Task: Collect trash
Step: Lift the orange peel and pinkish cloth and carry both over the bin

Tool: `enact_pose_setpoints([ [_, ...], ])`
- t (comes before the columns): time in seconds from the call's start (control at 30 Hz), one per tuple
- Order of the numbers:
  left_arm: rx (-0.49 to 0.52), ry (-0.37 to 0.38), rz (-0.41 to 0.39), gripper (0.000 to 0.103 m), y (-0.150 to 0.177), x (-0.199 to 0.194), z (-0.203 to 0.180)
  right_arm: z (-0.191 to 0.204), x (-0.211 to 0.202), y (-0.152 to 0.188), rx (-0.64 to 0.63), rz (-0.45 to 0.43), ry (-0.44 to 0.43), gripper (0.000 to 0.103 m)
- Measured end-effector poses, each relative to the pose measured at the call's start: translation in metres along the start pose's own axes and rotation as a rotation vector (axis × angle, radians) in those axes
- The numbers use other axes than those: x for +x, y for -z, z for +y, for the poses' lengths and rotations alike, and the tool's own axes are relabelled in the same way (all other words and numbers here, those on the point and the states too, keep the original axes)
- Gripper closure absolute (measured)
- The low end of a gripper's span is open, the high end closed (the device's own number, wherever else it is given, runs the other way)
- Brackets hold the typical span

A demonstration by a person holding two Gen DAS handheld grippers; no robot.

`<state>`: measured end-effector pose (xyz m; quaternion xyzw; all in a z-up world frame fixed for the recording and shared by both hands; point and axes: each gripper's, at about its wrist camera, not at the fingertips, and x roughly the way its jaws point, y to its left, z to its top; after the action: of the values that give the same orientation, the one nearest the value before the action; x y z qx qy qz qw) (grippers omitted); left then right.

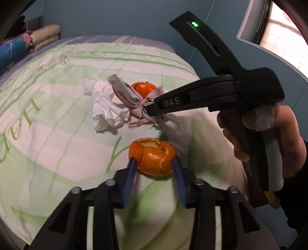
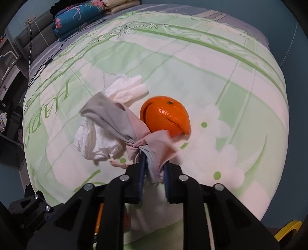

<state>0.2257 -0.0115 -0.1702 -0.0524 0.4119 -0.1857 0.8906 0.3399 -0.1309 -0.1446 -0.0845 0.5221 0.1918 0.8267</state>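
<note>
My left gripper [image 1: 154, 160] is shut on an orange peel [image 1: 153, 158] lying on the bed; its blue fingers press both sides of the peel. My right gripper [image 2: 154, 163] is shut on a grey and pink face mask [image 2: 123, 127], bunched between its fingers; it also shows in the left wrist view [image 1: 152, 109] gripping the mask [image 1: 129, 96]. A second orange peel [image 2: 165, 116] lies just beyond the mask, seen partly hidden in the left wrist view [image 1: 143, 88]. A crumpled white tissue [image 2: 96, 138] lies left of the mask, and shows in the left view [image 1: 105, 107].
The bed has a green and white patterned cover [image 1: 57, 96]. Folded bedding and pillows [image 2: 80, 15] are stacked at its far end. A blue wall and a window [image 1: 279, 34] are on the right. A yellow object [image 2: 288, 228] sits low beside the bed.
</note>
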Motion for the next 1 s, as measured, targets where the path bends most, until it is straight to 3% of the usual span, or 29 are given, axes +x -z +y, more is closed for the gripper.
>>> enact_pose_setpoints([
  [0.1,0.028,0.003,-0.023,0.103,-0.001,-0.014,-0.004,-0.004,-0.018,0.001,0.009,-0.058,0.014,0.093],
  [0.27,0.066,-0.013,-0.059,0.103,-0.002,-0.034,-0.005,-0.019,-0.054,0.006,0.05,-0.118,-0.008,0.093],
  [0.5,0.034,0.024,-0.027,0.102,-0.001,-0.037,-0.001,-0.035,-0.098,0.022,0.085,-0.177,-0.027,0.093],
  [0.57,0.005,0.045,-0.013,0.078,-0.001,-0.034,0.003,-0.038,-0.111,0.029,0.09,-0.195,-0.027,0.093],
  [0.6,-0.001,0.044,-0.018,0.054,-0.001,-0.034,0.003,-0.04,-0.114,0.031,0.093,-0.201,-0.031,0.093],
  [0.63,0.001,0.026,-0.035,0.049,-0.003,-0.033,0.003,-0.041,-0.118,0.034,0.094,-0.206,-0.037,0.093],
  [0.93,0.045,-0.04,0.006,0.049,-0.015,0.012,-0.014,-0.049,-0.134,0.057,0.099,-0.223,-0.057,0.093],
  [0.97,0.061,-0.057,0.001,0.051,-0.015,0.014,-0.017,-0.05,-0.136,0.058,0.1,-0.225,-0.057,0.093],
  [1.0,0.079,-0.078,-0.01,0.066,-0.016,0.015,-0.019,-0.051,-0.137,0.06,0.103,-0.229,-0.058,0.093],
])
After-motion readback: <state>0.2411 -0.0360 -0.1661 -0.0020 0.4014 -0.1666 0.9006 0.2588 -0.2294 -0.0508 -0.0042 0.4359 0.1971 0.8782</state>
